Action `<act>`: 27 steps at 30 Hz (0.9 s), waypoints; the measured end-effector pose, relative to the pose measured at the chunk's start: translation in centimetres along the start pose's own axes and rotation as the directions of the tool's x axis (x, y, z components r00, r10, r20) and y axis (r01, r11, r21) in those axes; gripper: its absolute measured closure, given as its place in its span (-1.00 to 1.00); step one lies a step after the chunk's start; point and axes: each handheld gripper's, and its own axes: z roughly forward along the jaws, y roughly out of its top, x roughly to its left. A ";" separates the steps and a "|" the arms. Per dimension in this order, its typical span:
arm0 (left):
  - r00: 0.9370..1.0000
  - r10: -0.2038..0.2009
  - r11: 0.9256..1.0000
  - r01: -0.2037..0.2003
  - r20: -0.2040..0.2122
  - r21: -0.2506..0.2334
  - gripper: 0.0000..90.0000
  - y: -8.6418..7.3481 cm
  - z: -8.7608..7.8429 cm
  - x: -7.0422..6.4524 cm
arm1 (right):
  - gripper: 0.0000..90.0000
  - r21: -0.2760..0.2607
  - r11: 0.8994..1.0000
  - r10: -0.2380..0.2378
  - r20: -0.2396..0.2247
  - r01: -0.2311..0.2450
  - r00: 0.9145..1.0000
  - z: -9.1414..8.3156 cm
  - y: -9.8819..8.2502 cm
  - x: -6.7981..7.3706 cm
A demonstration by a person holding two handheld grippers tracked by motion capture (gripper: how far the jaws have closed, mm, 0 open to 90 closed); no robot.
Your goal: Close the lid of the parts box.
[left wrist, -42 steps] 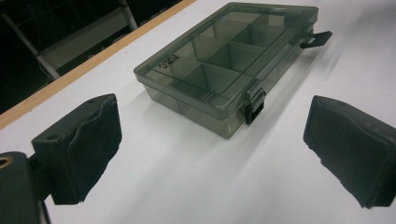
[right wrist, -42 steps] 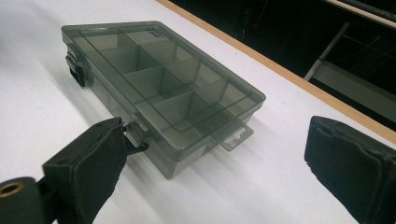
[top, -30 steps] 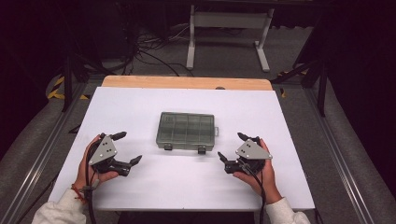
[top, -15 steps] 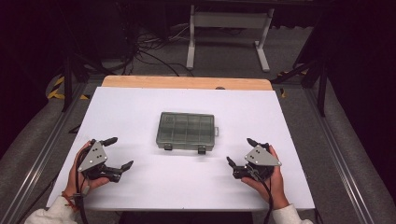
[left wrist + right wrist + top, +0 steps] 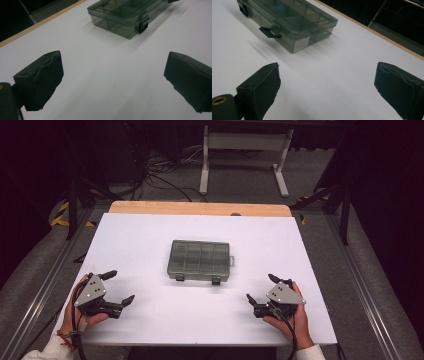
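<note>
Both grippers have drawn back toward the person's edge of the table (image 5: 150, 235) since a second ago, and now sit farther from the organiser box (image 5: 199, 260) than they did; the box itself has not shifted. From the high view, the box is a smoky-grey, see-through plastic case with a closed lid, divided inside into small compartments, with two dark latches on its near side and a small tab at its right end. It lies flat near the middle of the white tabletop. The left gripper (image 5: 118, 287) rests well to the box's near left, jaws spread apart and holding nothing. The right gripper (image 5: 263, 288) rests well to the box's near right, jaws likewise spread and bare.

From the left gripper view, the box (image 5: 122, 13) lies beyond the parted jaws, one latch facing them.

From the right gripper view, the box (image 5: 292, 21) lies beyond the wide-apart jaws, a white label on its end wall and a latch sticking out.
</note>
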 end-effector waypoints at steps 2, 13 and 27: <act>1.000 0.004 1.000 -0.004 0.002 0.000 -0.93 0.1 0.0 0.0 | -0.84 -0.003 1.000 0.007 -0.001 -0.007 1.000 0.0 -0.1 0.0; 1.000 0.014 1.000 -0.014 -0.001 -0.025 -0.93 0.3 -0.3 -0.5 | -0.85 -0.016 1.000 -0.010 -0.004 0.010 1.000 -0.1 0.2 0.6; 1.000 0.005 0.999 -0.004 0.021 -0.040 -0.92 0.4 -0.3 -1.2 | -0.86 -0.035 0.999 -0.002 0.001 0.002 1.000 -0.4 0.5 0.8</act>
